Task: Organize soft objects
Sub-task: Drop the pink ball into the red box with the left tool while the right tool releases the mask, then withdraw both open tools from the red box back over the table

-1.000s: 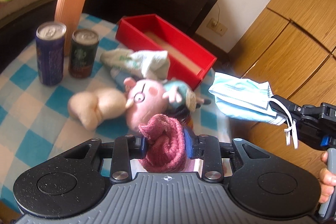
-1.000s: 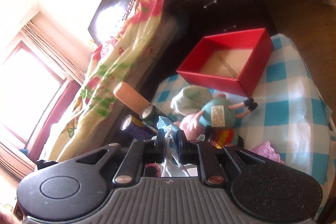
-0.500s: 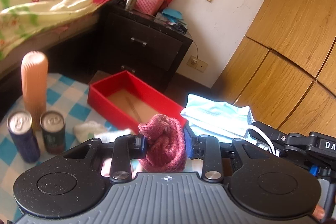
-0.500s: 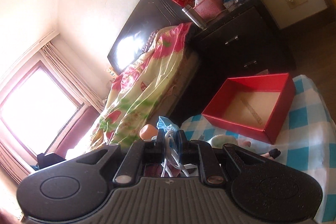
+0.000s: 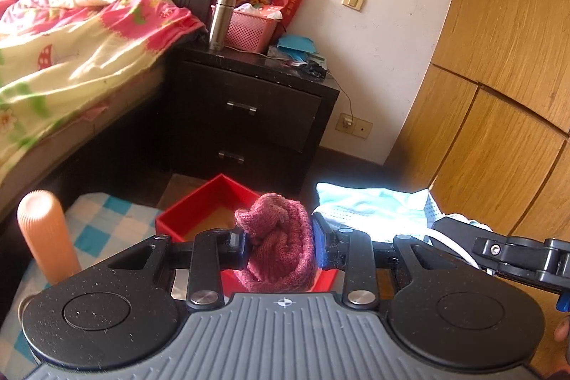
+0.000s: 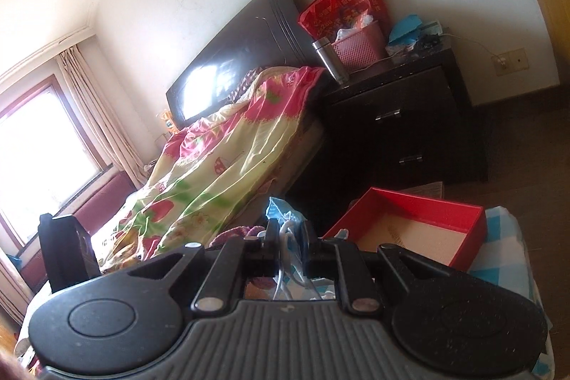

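The left tongs (image 5: 278, 243) are clamped on a bunched pink knitted sock (image 5: 276, 241), its folds bulging out above and below the pads, so it is soft and springy and squashes rather than resists; a bite through the thick middle of the bundle, as here, looks secure, whereas a pinch on a loose edge would likely let it unroll and dangle. The right tongs (image 6: 289, 250) are pressed fully together on a pale blue disposable face mask (image 5: 370, 211), caught near its white ear loops (image 6: 285, 234), with the pleated body hanging free out in front. That mask is featherlight, thin and floppy; held by one end it will swing and may snag by a loop, so it probably needs a slow lowering. Both things are carried in the air just short of the open red box (image 6: 420, 227), which sits at the far edge of the blue-checked tabletop (image 6: 506, 239), empty as far as can be seen.
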`<state>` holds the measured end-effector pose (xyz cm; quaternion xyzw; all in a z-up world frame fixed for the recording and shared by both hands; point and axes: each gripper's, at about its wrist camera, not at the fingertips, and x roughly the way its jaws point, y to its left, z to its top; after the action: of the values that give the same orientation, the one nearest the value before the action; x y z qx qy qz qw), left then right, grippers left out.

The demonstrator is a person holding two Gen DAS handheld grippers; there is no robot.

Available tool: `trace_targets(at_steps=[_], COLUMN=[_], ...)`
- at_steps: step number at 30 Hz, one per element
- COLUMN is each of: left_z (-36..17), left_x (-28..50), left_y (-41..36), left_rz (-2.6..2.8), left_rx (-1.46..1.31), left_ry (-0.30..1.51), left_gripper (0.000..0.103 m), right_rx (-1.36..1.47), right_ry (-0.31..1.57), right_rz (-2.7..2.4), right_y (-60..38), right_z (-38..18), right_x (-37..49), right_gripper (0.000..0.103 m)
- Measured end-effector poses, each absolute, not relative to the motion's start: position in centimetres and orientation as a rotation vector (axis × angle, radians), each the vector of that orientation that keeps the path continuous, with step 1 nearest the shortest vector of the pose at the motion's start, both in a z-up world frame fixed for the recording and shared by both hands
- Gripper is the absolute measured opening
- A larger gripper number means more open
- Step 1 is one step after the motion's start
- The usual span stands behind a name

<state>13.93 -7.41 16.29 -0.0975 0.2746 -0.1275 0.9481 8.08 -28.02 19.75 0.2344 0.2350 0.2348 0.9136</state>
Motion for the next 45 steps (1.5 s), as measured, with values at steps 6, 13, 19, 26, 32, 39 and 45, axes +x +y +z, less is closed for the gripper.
trace_targets(at_steps=[6, 13, 19, 26, 32, 39, 45], left_z=[14.9, 9.9, 4.7, 1.1, -1.3, -2.2, -1.4], left_x=[17.9, 25.1, 30.8, 34.0, 35.4, 32.9, 29.2], left_y=[-9.3, -10.4, -10.9, -10.8, -10.6, -10.4, -9.8], left_rz=[-0.236, -0.185, -0.13, -0.076, -0.045, -0.068, -0.137], left_rx=[-0.137, -0.063, 0.008, 0.112, 0.221, 0.344, 0.258], left_ry=[0.584, 0.703, 0.815, 0.888, 1.007, 1.145, 1.239], left_gripper=[0.034, 0.034, 0.037, 0.06, 0.071, 0.077, 0.078], right_rx=[0.422, 0.392, 0.374, 0.36, 0.339, 0.329, 0.353], right_ry=[0.508, 0.607, 0.76, 0.85, 0.909, 0.909, 0.896], right_rz=[0.451, 0.393, 0.359, 0.36, 0.372, 0.341, 0.29], right_y=[-27.5, -27.6, -26.6, -25.9, -25.8, -26.6, -27.9], right_z=[19.0, 14.8, 9.3, 5.8, 4.1, 3.1, 2.8], right_x=[11.8, 17.6, 23.3, 25.3, 24.4, 23.7, 23.5], right_gripper=[0.0, 0.0, 0.0, 0.002, 0.004, 0.006, 0.007])
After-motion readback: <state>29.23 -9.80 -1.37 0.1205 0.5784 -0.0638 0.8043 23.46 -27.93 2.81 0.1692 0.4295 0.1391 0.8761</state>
